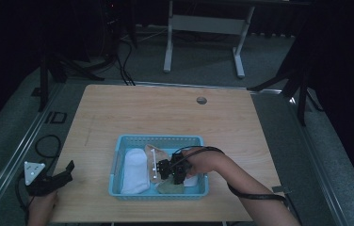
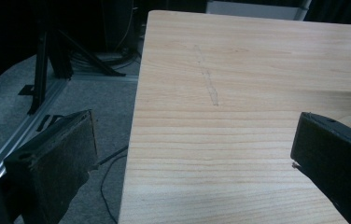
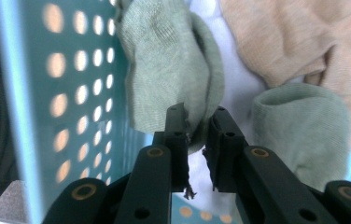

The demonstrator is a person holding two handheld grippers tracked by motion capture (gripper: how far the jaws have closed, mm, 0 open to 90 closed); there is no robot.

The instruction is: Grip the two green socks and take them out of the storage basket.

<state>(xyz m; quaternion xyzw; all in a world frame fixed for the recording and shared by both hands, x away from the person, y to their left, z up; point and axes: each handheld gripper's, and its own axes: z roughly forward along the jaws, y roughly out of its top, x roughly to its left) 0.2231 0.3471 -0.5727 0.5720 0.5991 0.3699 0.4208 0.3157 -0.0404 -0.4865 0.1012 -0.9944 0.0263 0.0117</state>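
Note:
A light blue perforated basket [image 1: 118, 141] on the wooden table [image 1: 165, 108] holds a white sock [image 1: 135, 172], a beige sock [image 1: 155, 157] and a pale green sock [image 1: 168, 187]. My right gripper [image 1: 170, 172] reaches down into the basket near its front wall. In the right gripper view its jaws [image 3: 196, 126] are shut on a fold of the green sock [image 3: 169, 60], close to the basket wall [image 3: 71, 93]. A second green bundle [image 3: 304, 130] lies beside it, with the beige sock [image 3: 285, 37] behind. My left gripper [image 1: 64, 172] rests at the table's front left edge, open [image 2: 192, 154] and holding nothing.
A round cable hole [image 1: 201, 100] sits near the table's far edge. Beyond the table stand a white desk frame [image 1: 203, 28] and black stands on grey carpet. A cable [image 1: 48, 146] loops on the floor left of the table.

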